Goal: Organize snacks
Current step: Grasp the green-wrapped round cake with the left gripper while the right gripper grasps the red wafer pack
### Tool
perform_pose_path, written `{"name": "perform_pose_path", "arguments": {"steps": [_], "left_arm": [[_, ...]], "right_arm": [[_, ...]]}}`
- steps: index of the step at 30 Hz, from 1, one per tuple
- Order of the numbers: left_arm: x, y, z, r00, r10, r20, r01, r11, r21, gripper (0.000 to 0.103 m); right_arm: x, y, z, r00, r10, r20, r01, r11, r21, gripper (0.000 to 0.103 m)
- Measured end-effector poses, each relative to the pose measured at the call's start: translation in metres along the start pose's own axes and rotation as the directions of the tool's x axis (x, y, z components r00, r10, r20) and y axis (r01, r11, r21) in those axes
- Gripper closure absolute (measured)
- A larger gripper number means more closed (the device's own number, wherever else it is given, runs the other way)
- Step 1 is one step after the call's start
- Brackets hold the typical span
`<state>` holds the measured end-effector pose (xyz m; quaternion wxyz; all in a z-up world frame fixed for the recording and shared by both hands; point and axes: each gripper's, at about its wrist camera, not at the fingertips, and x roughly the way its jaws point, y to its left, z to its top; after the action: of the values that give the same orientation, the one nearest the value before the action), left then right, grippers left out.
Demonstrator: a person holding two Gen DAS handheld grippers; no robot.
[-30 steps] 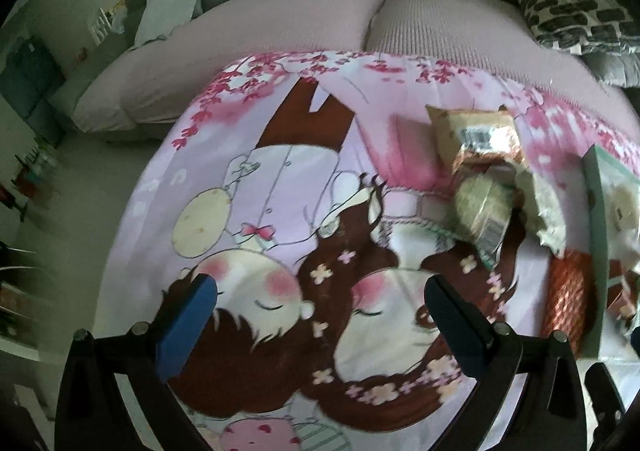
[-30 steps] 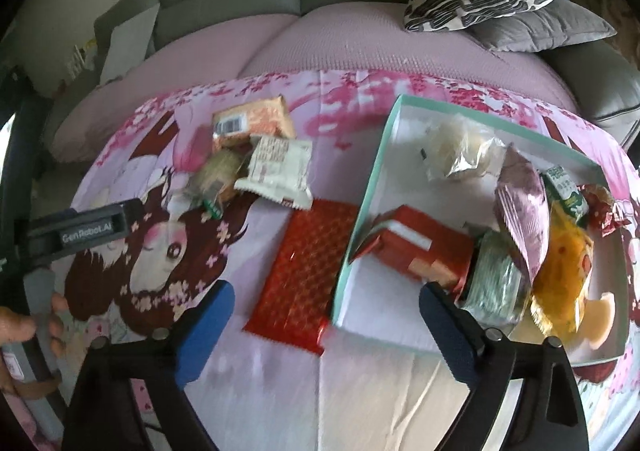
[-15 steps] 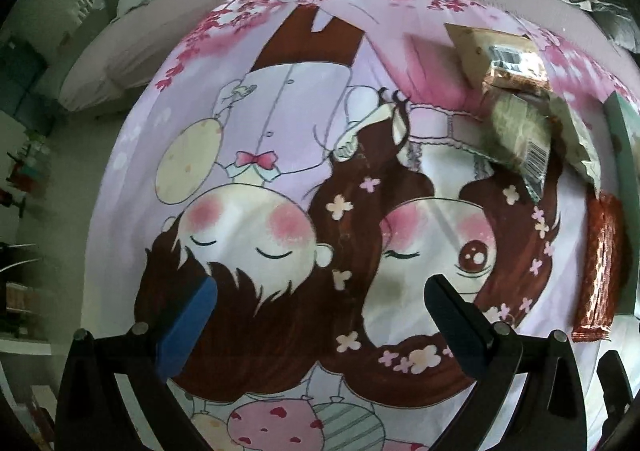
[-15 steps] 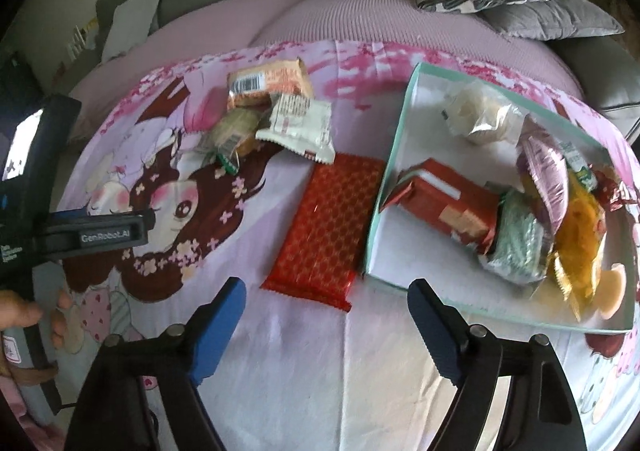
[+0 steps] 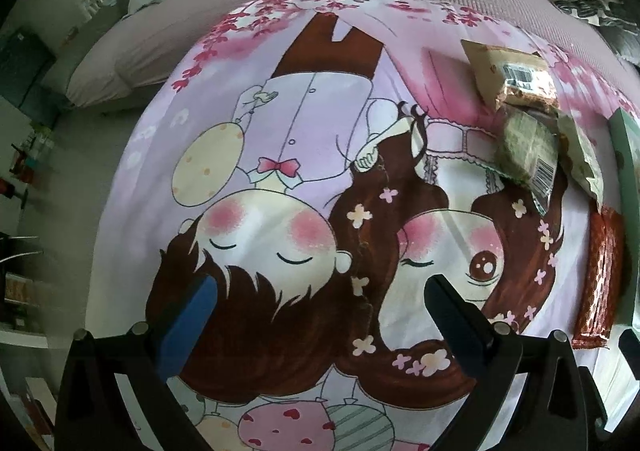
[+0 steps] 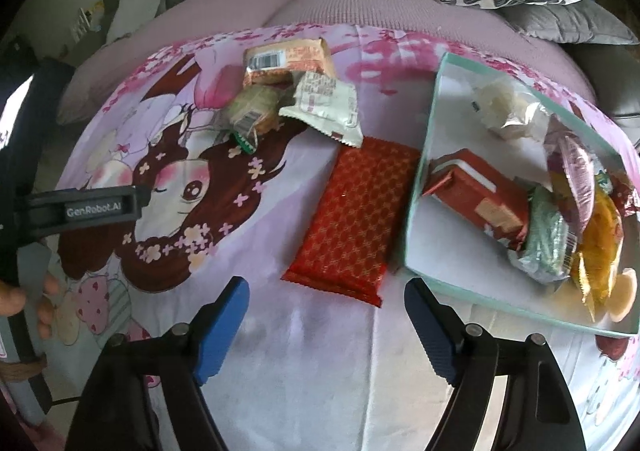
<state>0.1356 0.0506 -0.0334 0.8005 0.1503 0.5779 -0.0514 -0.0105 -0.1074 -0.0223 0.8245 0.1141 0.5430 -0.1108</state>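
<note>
Roughly half is sorted: several snacks are already piled in the teal-rimmed tray at right. Four are left on the cartoon bedsheet, including the red wafer pack at centre. Right tongs are closing, empty; left tongs are apart.

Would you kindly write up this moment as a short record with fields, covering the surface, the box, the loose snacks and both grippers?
surface: cartoon-print pink cloth over a table
box: shallow teal-rimmed white box, holding several snack packets
loose snacks: flat red patterned packet beside the box; orange barcoded packet, green-brown packet and pale white packet clustered behind it
left gripper: open, nothing between the fingers
right gripper: closing, empty, just short of the red packet
</note>
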Motion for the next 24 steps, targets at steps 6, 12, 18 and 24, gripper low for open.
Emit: {"name": "perform_pose_path", "arguments": {"steps": [6, 12, 18, 24], "left_arm": [[0.0, 0.003, 0.0, 1.0, 0.005, 0.002, -0.005, 1.0, -0.013, 0.0], [0.002, 0.007, 0.002, 1.0, 0.009, 0.003, -0.009, 1.0, -0.025, 0.0], [-0.001, 0.013, 0.004, 1.0, 0.006, 0.026, -0.004, 0.999, -0.05, 0.0], [-0.001, 0.015, 0.006, 1.0, 0.009, 0.03, -0.007, 0.999, -0.054, 0.0]], "right_arm": [[0.016, 0.007, 0.005, 1.0, 0.009, -0.023, -0.009, 1.0, 0.01, 0.021], [0.023, 0.018, 0.018, 0.999, 0.052, -0.009, -0.052, 0.999, 0.005, 0.021], [0.029, 0.016, 0.038, 0.999, 0.03, 0.016, -0.032, 0.996, 0.079, 0.021], [0.033, 0.012, 0.049, 1.0, -0.029, -0.002, 0.029, 0.995, 0.094, 0.025]]}}
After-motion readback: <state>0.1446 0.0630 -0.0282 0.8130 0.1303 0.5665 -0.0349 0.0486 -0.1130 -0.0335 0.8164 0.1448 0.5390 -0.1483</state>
